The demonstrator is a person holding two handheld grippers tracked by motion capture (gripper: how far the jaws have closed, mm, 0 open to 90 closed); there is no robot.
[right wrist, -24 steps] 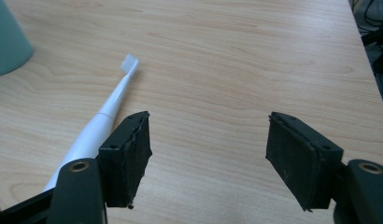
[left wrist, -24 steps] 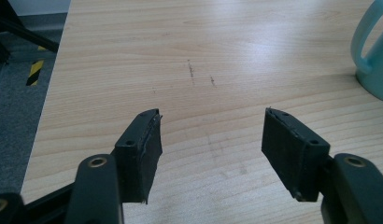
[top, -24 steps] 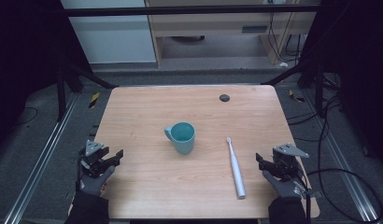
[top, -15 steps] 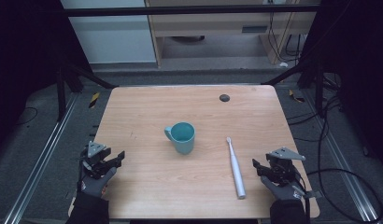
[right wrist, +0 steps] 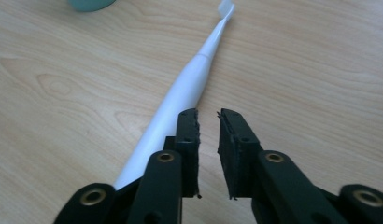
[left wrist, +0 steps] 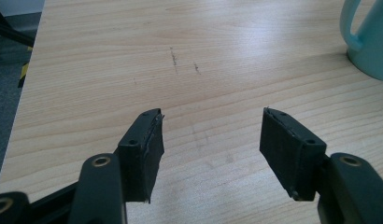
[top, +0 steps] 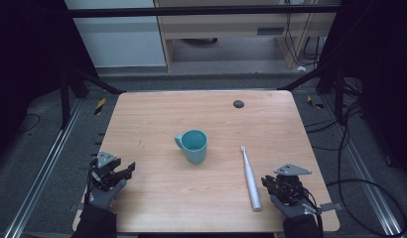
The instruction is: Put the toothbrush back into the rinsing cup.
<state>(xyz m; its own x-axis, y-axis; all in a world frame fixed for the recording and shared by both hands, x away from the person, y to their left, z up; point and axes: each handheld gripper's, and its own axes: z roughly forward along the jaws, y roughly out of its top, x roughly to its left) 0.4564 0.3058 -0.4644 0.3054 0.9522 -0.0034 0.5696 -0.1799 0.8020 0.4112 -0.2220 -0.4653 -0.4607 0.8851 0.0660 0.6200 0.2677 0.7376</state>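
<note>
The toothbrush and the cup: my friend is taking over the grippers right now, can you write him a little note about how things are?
Left gripper: open, holding nothing, at the near left of the table.
Right gripper: jaws nearly together with only a thin gap, nothing between them, just beside the toothbrush handle.
Toothbrush lies flat at the near right, head pointing away. Cup stands upright mid-table, apparently empty.
Done: nothing picked up yet.
Left: probably grasp the toothbrush and bring it to the cup; the right jaws would need to open first.
</note>
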